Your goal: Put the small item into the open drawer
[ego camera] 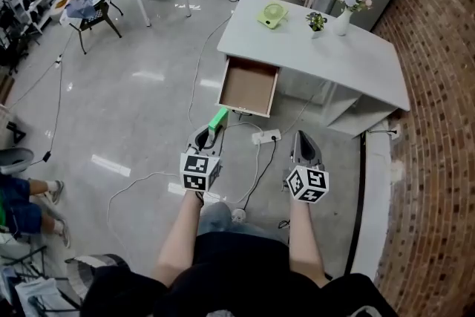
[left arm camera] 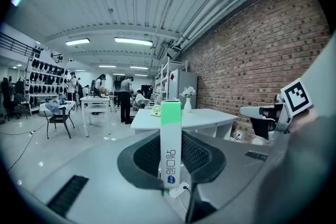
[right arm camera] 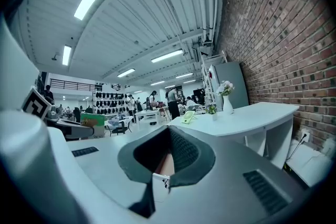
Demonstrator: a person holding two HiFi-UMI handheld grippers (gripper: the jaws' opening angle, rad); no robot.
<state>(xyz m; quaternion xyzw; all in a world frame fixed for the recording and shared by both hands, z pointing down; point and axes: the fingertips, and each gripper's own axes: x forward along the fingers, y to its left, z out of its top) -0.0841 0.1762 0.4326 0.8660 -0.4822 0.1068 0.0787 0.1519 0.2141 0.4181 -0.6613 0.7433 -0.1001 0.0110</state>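
Step in hand: carry phase. The item is gripped and not yet at the drawer.

- left gripper point(ego camera: 208, 132): jaws partly closed, clamped on the small box point(left arm camera: 170, 140), which is white with a green top. It stands upright between the pads and sticks out past the tips. Grip looks centred, no tilt visible.
- right gripper point(ego camera: 304, 139): jaws look drawn together with nothing between them. It sits idle at 3 o'clock of the left one, well apart.
- open drawer point(ego camera: 249, 86): pulled out of the white desk point(ego camera: 349, 56) on its near side. The interior looks bare in the head view. It sits at 1 o'clock from the left gripper and 11 o'clock from the right, with open floor between.
- On the desk top, well clear of the drawer: green fan point(ego camera: 272, 14), small plant point(ego camera: 316, 21) and vase of flowers point(ego camera: 344, 15).
- Power strip point(ego camera: 266, 136) and cables lie on the floor between the 2 grippers, in the walking path.

Next move, my read: step forward toward 12 to 1 o'clock and bring the left gripper over the drawer opening. Lower the box inside the walls, then open the jaws. The right gripper isn't needed since the drawer is already out.

Watch items: feet on the cables, and the box's protruding end catching the drawer front on the way in.
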